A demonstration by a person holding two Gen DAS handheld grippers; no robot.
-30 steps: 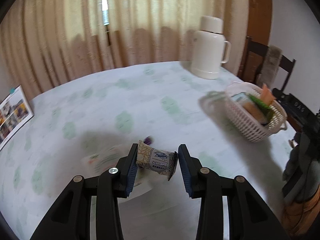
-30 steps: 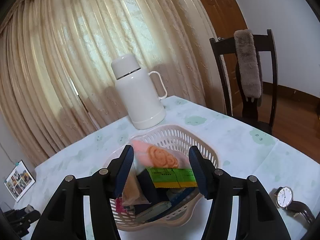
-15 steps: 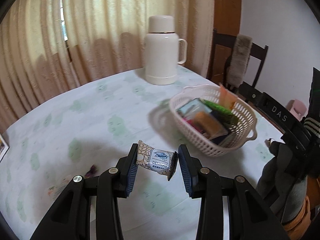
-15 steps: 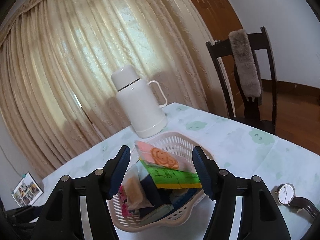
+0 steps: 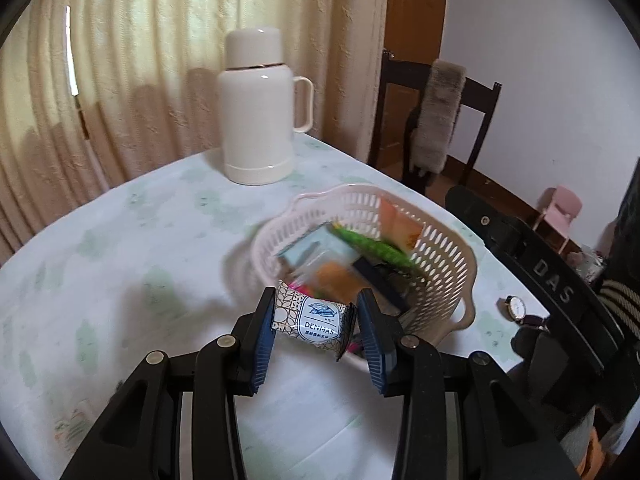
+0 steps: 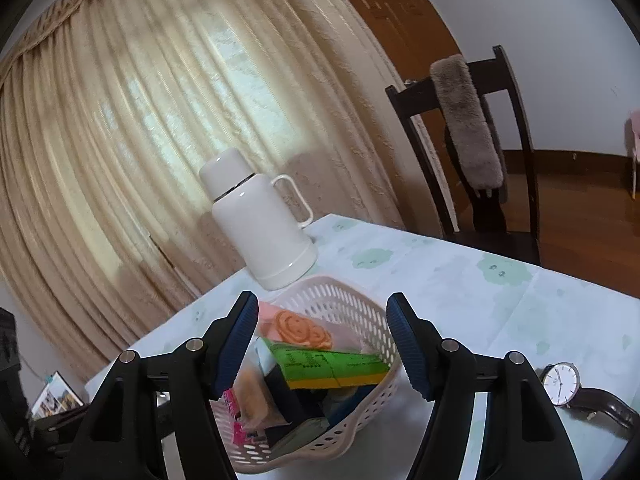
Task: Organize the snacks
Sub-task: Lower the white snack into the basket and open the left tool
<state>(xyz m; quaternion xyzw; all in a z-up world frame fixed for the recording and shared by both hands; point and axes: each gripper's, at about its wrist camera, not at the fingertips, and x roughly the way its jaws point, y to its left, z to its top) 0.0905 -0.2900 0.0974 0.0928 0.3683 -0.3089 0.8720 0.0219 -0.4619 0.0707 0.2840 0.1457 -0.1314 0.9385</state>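
My left gripper (image 5: pixel 316 330) is shut on a small white patterned snack pack (image 5: pixel 314 320) and holds it in the air just before the near rim of the white slotted basket (image 5: pixel 448 256). The basket holds several snack packs, among them a green one (image 5: pixel 374 248) and an orange-pink one (image 5: pixel 400 224). My right gripper (image 6: pixel 322 344) is open and empty, hovering over the same basket (image 6: pixel 352 304), with a green pack (image 6: pixel 336 366) and a pink pack with an orange swirl (image 6: pixel 296 326) between its fingers in view.
A white thermos jug (image 5: pixel 258 108) stands behind the basket on the pale green-patterned tablecloth (image 5: pixel 132 264). A wristwatch (image 6: pixel 568 384) lies right of the basket. A dark chair (image 6: pixel 472 148) with a grey furry cover stands at the table's far side. Curtains hang behind.
My left gripper has carried the snack pack rightward across the table to the basket's near rim. My right gripper has opened wider and risen slightly above the basket.
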